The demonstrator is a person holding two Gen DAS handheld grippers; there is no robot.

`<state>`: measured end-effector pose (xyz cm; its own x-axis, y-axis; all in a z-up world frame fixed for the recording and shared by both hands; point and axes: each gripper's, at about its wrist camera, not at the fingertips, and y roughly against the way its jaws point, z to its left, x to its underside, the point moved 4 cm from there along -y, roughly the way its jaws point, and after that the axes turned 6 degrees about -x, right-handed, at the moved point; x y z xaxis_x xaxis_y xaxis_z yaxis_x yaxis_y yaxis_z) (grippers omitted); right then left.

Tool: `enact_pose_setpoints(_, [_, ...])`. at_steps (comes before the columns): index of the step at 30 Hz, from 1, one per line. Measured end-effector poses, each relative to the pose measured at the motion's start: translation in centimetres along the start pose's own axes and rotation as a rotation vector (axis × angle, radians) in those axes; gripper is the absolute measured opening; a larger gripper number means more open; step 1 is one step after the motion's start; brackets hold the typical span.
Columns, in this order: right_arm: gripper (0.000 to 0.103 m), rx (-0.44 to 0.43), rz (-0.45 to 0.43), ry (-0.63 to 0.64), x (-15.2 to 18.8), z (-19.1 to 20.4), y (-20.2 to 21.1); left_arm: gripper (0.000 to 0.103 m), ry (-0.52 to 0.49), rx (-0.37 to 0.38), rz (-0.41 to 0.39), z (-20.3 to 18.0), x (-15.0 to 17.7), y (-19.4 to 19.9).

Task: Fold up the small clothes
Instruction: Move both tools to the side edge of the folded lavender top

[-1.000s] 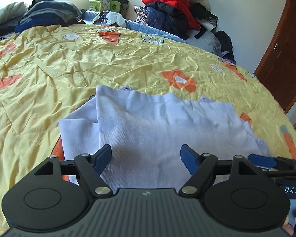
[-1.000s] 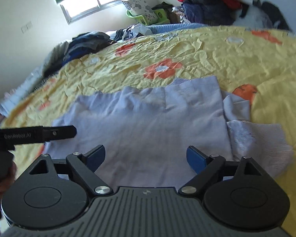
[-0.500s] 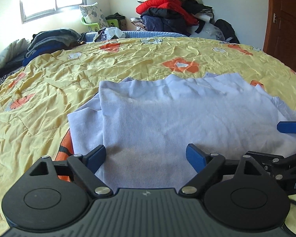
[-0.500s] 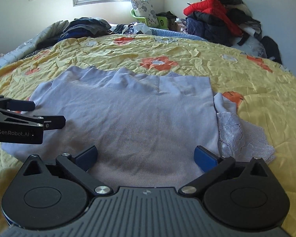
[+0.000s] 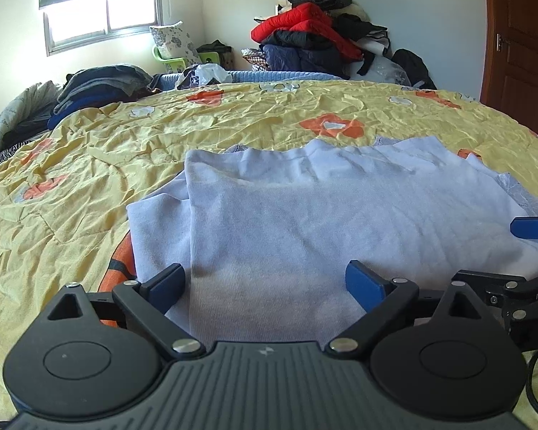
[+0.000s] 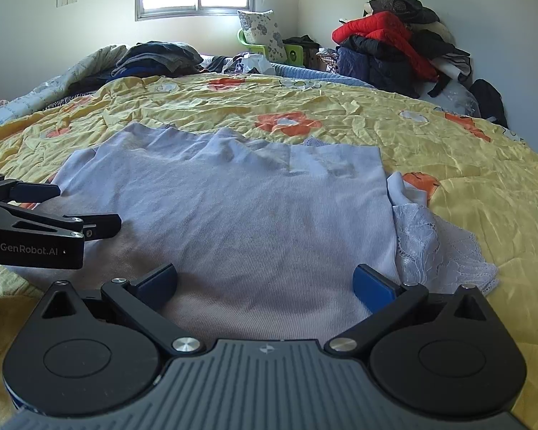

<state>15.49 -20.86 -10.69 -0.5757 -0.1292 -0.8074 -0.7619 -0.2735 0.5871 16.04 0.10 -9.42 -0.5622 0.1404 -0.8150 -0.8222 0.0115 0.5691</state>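
Though the lilac top [image 5: 305, 222] lies flat on the yellow quilt [image 5: 89, 165], the left view shows only a start: a flap at 9 o'clock looks turned under the body, and the left gripper [image 5: 265, 283] hovers at the near hem, jaws apart and empty, while the right gripper's blue pad pokes in at 3 o'clock. In the right view, the right gripper [image 6: 265, 285] likewise hangs apart over the hem; the lace sleeve [image 6: 441, 247] at 3 o'clock sticks out unfolded. Judging by this, most folds remain.
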Motion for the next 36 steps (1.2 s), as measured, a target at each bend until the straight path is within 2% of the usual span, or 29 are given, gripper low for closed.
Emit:
enact_pose_setpoints(7, [0.103,-0.009,-0.016,-0.018,0.1,-0.1,0.3,0.102,0.032,0.009,0.011,0.4,0.1,-0.3])
enact_pose_setpoints(20, [0.103,0.0,-0.013,-0.011,0.1,0.0,0.3,0.103,0.052,0.027,0.015,0.7,0.5,0.0])
enact_pose_setpoints(24, [0.103,0.059,-0.045,-0.031,0.1,0.2,0.9,0.103,0.05,0.047,0.012,1.1,0.7,0.3])
enact_pose_setpoints(26, [0.103,0.054,-0.073,-0.058,0.1,0.6,1.7,0.103,0.071,0.04,0.023,1.9,0.8,0.6])
enact_pose_setpoints(28, [0.103,0.033,-0.104,-0.013,-0.2,1.7,2.6,0.103,0.105,0.034,0.031,3.0,1.0,1.1])
enact_pose_setpoints(33, [0.103,0.067,-0.143,0.273,-0.6,6.8,4.1,0.103,0.201,-0.002,0.061,7.9,0.5,1.6])
enact_pose_setpoints(36, [0.103,0.038,-0.119,0.384,-0.5,10.0,3.8,0.103,0.274,0.039,0.109,10.8,-0.7,0.7])
